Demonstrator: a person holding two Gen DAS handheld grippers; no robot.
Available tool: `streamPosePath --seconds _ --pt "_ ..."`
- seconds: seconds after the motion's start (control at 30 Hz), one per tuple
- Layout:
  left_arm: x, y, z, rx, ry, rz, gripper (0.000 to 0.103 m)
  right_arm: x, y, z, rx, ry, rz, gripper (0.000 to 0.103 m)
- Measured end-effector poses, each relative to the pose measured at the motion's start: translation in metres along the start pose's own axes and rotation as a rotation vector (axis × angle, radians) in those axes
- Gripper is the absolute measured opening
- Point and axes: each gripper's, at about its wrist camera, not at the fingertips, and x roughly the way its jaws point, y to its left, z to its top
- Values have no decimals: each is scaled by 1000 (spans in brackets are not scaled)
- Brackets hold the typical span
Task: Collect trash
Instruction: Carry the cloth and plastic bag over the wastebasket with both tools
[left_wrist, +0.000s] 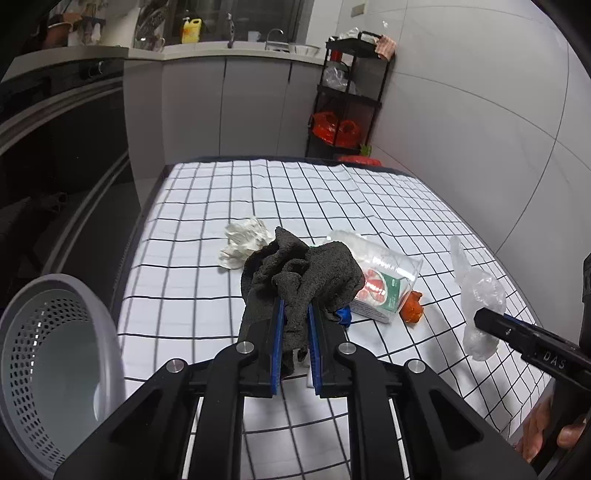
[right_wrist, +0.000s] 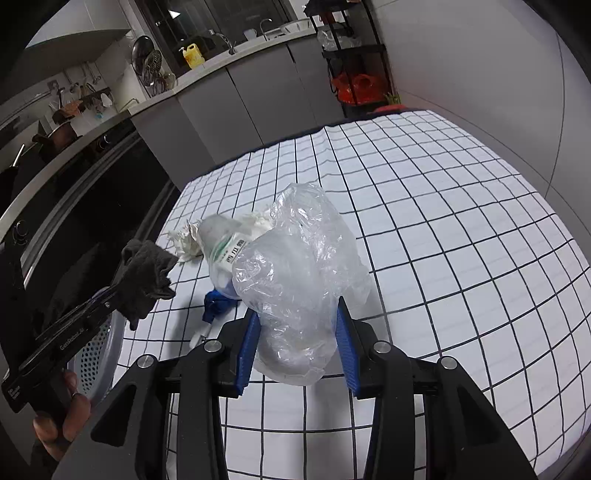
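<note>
Blue-padded jaws of the left gripper (left_wrist: 295, 325) are closed tight on a dark grey, crumpled piece of knitted cloth (left_wrist: 299, 273), which is pinched in its lower folds while the rest stands loosely above the fingertips. This cloth looks soft and light; it can be held at any fold, but a thin fold may slip out, so a thick bunch is judged safer. In the right wrist view it is seen raised off the table, near the rim of the round grey perforated waste basket (left_wrist: 55, 354) at the left table edge.

Between the 2 pads of the right gripper (right_wrist: 299, 332) a crumpled transparent plastic bag (right_wrist: 299, 266) is held, with the jaws only partly closed around its bulk. Such film is very light and slippery, and it springs back when it is released; a grip on the gathered middle is judged better than one on a loose corner.

On the white tablecloth with black grid lines (left_wrist: 369, 199) more trash is left: a crumpled white paper tissue (left_wrist: 245, 240), a clear plastic cup lying on its side with a printed carton inside (left_wrist: 384, 280), a small orange lump (left_wrist: 413, 306) and a small blue scrap (left_wrist: 343, 315). The cup is judged stiff but easily crushed, so it should be taken near its rim with little force.
</note>
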Motion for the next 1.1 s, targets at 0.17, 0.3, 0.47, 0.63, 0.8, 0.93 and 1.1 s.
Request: streamPosePath --seconds 0.17,0.3,0.47,0.63,0.8,0.93,1.1 --pt "-24 11 -5 -2 -31 34 13 -15 7 5 3 -39 18 38" --pt "-38 25 -11 -15 -43 62 13 -21 18 8 -7 -59 46 38" --pt "-49 43 -21 -38 -33 98 13 -21 42 8 -37 -61 78 38" --pt "-66 64 -29 -52 -46 149 13 -20 76 4 -90 -67 115 38" --pt "-80 88 -37 -81 -46 190 13 -14 113 -5 -146 -46 174 38" --pt "-86 106 -47 -108 -29 230 13 -7 148 -16 -192 -21 229 38" --pt "-90 131 -60 -146 -6 271 13 3 181 -26 -230 13 279 38"
